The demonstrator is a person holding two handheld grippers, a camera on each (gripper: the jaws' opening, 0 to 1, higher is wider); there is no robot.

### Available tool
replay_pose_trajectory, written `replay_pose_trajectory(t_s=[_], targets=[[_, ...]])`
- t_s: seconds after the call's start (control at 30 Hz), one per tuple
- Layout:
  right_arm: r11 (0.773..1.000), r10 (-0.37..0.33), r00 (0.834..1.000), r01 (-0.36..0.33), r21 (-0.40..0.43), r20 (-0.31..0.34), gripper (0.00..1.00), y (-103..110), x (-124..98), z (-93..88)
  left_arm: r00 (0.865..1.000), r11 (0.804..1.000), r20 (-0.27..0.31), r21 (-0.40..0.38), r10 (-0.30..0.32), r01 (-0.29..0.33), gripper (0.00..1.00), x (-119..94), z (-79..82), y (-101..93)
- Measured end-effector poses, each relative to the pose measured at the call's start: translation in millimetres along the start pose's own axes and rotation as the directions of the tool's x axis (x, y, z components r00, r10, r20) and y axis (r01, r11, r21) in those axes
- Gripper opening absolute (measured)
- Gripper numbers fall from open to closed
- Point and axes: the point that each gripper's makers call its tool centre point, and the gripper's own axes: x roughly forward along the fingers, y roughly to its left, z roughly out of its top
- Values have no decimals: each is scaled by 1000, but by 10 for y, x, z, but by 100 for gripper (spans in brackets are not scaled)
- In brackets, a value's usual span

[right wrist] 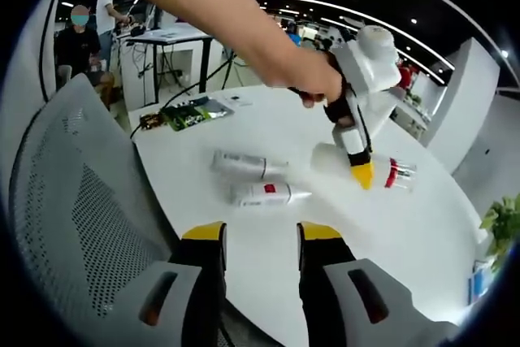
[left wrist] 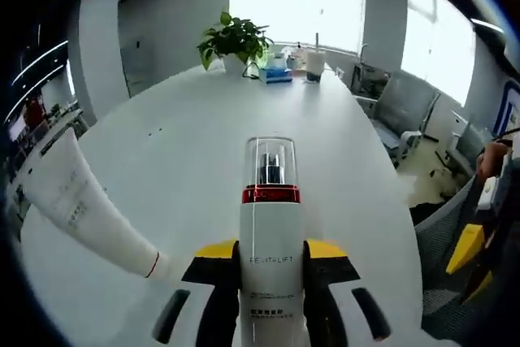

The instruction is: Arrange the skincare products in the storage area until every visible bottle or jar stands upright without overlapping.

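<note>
— Where is the pump bottle point(left wrist: 270, 241)?
— Sitting clamped between the left gripper point(left wrist: 272, 262) jaws above the white table point(left wrist: 341, 152).
— And the right gripper point(right wrist: 260, 243)?
— Hanging open, holding nothing, two tubes point(right wrist: 248, 165) lying just beyond.

The left gripper point(left wrist: 272, 278) is closed on a white bottle point(left wrist: 270, 258) with a red band and a clear cap; its yellow-tipped jaws press it from both sides. A white tube point(left wrist: 81, 205) lies on the white desk point(left wrist: 203, 136) to the left. At the far end stand a potted plant point(left wrist: 234, 38), a blue box point(left wrist: 275, 75) and a cup point(left wrist: 314, 62).
</note>
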Motion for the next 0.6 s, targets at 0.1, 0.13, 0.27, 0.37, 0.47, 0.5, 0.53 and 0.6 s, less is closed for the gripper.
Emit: replay_pose_trajectory(t_s=[0.1, 0.13, 0.27, 0.37, 0.47, 0.5, 0.53, 0.6], targets=[[1000, 3, 1000, -3, -5, 1, 32, 9, -1, 3, 999, 999, 35, -27, 20, -19, 28, -140, 38, -56], [1000, 3, 1000, -3, -6, 0, 32, 10, -1, 2, 998, 998, 57, -53, 22, -19, 28, -173, 62, -77], [1000, 2, 1000, -2, -3, -4, 32, 5, 3, -7, 991, 993, 122, -110, 54, -41, 28, -363, 102, -154], [1000, 7, 1000, -7, -5, -5, 32, 17, 3, -7, 984, 987, 163, -153, 76, -51, 28, -510, 130, -251], [1000, 12, 1000, -12, -7, -9, 31, 27, 6, -12, 975, 981, 201, -183, 97, -59, 28, -675, 153, -341], [1000, 12, 1000, -12, -10, -10, 31, 29, 7, -14, 970, 978, 218, -199, 108, -64, 28, -753, 160, -370], [1000, 11, 1000, -11, -12, -11, 31, 27, 7, -15, 964, 974, 238, -217, 118, -66, 28, -833, 167, -394], [1000, 7, 1000, -7, -8, -12, 31, 21, 5, -17, 957, 970, 256, -233, 133, -72, 28, -965, 157, -430]])
